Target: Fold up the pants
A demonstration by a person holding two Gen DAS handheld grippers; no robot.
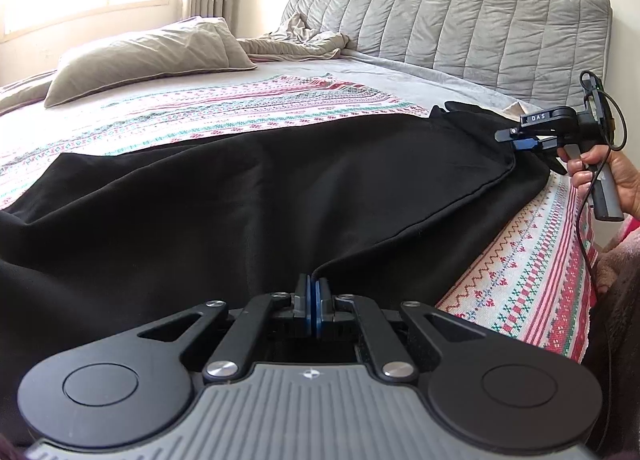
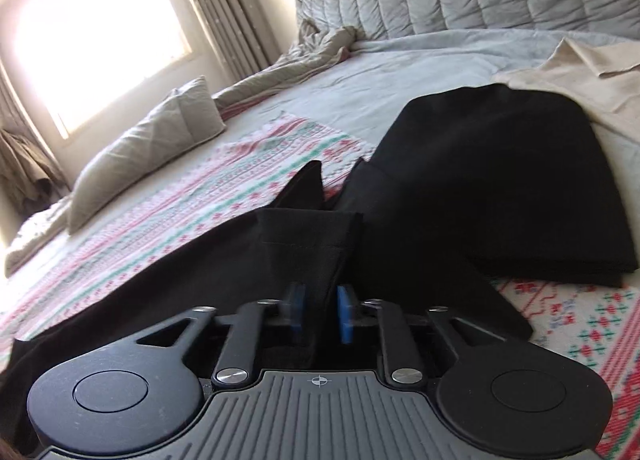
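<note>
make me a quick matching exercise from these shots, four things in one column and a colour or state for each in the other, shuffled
Things:
1. pants
2. pillow
3. left gripper
4. bedspread

Colour or state:
A. red and green pattern on white
B. shut on black cloth
C. black, spread across the bed
D. grey-beige, lying near the window

Pairs: 1-C, 2-D, 3-B, 4-A

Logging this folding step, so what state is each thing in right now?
Left gripper: shut on the black pants' edge.
Right gripper: jaws apart, cloth between them.
Black pants: spread across the bed, partly folded.
Pillow: lying flat.
Curtain: drawn aside.
</note>
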